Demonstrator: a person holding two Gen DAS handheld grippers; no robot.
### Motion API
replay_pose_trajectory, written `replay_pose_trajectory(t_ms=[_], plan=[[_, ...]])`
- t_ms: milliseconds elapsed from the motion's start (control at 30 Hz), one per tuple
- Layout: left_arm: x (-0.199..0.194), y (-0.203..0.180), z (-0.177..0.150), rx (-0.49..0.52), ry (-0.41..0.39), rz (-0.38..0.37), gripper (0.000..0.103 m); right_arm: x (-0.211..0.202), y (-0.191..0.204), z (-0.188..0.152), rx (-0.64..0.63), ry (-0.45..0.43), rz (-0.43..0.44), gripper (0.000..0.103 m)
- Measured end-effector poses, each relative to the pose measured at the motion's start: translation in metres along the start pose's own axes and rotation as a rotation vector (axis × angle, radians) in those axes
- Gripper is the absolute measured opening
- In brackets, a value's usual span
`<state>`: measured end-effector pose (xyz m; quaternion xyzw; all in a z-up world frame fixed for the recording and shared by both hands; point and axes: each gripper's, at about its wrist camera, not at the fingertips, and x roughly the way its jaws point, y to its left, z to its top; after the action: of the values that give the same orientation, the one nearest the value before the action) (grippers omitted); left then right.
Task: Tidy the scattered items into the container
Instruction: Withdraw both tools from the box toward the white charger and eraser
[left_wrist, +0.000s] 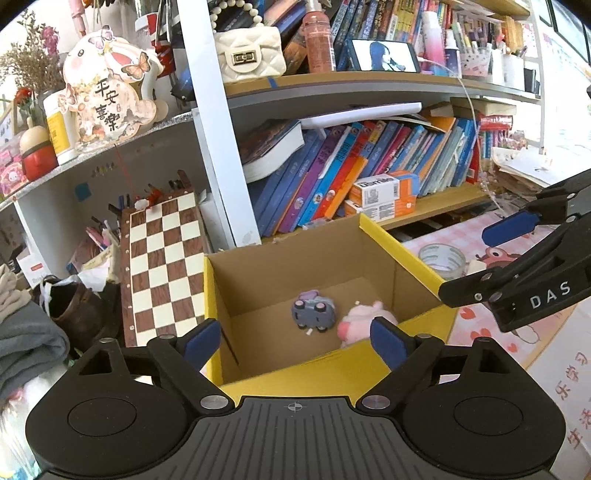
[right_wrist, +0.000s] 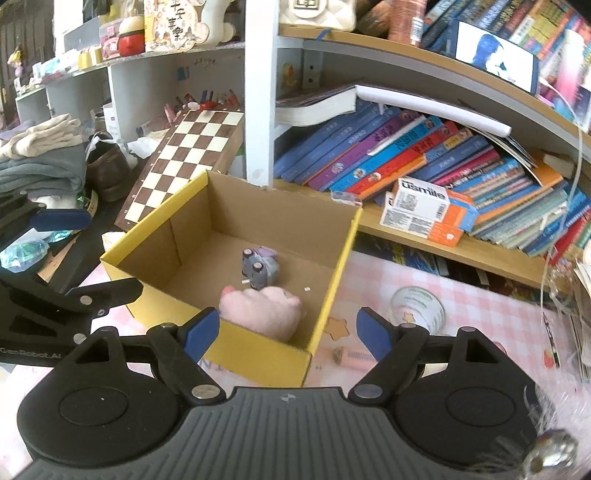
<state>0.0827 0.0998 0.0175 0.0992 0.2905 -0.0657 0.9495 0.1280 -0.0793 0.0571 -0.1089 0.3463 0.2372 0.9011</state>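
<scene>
Both grippers' fingers (left_wrist: 201, 338) spread empty, one yellow box (left_wrist: 406, 254), two toys inside: pink plush (right_wrist: 262, 310), grey car (left_wrist: 314, 312)

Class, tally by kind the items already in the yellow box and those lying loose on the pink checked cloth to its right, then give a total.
Toy car in the box: 1
Pink plush in the box: 1
Tape roll on the cloth: 1
Star piece on the cloth: 1
Small pink stick on the cloth: 1
Total: 5

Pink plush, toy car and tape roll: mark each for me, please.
pink plush (right_wrist: 260, 312): right wrist view, middle of its body, inside the box.
toy car (left_wrist: 314, 312): left wrist view, grey underside between the wheels.
tape roll (right_wrist: 417, 306): right wrist view, clear outer wall, on the mat.
</scene>
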Motion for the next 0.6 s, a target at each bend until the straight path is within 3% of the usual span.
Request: replay_pose_trajectory(t_ms=[600], plan=[[-0.019,-0.016,-0.021,-0.085,0.063,-0.023,0.092,-0.031,-0.015,-0.041,0.080,-0.014,-0.028,0.092]])
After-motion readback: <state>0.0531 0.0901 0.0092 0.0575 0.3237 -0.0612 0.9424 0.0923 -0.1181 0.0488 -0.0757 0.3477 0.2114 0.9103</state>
